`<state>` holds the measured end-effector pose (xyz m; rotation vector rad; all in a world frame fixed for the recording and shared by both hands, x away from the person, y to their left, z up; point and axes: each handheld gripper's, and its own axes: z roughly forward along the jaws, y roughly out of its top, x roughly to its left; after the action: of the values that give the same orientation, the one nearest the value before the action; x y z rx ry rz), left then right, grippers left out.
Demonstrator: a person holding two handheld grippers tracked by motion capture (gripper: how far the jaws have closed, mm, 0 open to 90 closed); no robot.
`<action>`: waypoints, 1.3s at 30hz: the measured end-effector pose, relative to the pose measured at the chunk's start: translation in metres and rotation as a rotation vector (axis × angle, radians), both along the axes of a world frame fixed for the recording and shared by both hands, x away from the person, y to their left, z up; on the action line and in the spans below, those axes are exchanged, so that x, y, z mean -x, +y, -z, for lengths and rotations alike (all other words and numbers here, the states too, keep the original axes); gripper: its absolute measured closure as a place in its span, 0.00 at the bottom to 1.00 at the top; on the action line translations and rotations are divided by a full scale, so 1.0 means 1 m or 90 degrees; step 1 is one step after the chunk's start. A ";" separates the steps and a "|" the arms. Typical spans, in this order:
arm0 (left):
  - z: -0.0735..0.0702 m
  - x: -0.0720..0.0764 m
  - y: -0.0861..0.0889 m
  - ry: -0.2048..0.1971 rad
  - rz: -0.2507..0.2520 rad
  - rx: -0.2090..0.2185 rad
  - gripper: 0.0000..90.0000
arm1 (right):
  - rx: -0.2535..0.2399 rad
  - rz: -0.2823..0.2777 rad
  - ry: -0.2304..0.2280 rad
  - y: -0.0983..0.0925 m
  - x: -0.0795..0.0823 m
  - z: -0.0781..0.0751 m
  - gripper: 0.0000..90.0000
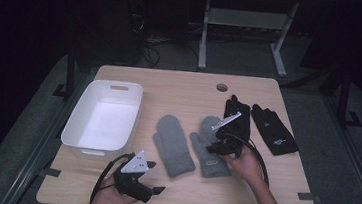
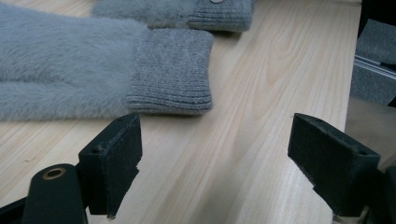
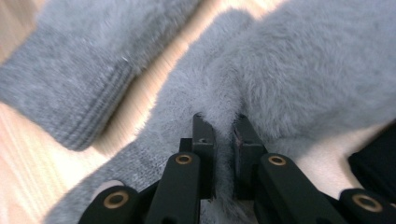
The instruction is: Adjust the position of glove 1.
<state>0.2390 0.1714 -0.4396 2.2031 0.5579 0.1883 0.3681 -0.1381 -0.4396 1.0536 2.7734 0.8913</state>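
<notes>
Now the right gripper (image 3: pixel 223 140) fingers pinch the grey mitten (image 3: pixel 299 70), nearly closed

This looks like a lab or test room set up for recording, not a home. A plain light-wood table (image 1: pixel 180 89) with a cable hole (image 1: pixel 222 87) stands alone on grey carpet (image 1: pixel 318 115), and black tape marks (image 1: pixel 307 196) sit at its near corners. Beyond its far edge stands the white metal frame of another desk (image 1: pixel 204 39), with loose cables (image 1: pixel 149 48) on the floor in a dark, unlit room.
</notes>
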 end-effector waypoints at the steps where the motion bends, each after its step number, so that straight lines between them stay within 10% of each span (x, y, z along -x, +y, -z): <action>1: 0.000 0.000 0.001 0.001 -0.001 0.002 0.19 | -0.002 0.001 -0.003 0.000 0.001 -0.003 0.92; 10: -0.001 0.001 0.006 -0.005 -0.006 0.003 0.19 | -0.051 -0.003 -0.016 0.003 -0.001 -0.036 0.92; 20: -0.003 0.003 0.008 -0.005 -0.011 0.011 0.19 | -0.067 -0.058 -0.027 0.047 -0.007 -0.063 0.92; 39: -0.004 0.003 0.012 -0.006 -0.018 0.018 0.19 | -0.041 -0.135 0.006 0.111 -0.021 -0.042 0.91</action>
<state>0.2364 0.1834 -0.4353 2.1673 0.5831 0.2034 0.3890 -0.0267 -0.3977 0.7816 2.9232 1.0052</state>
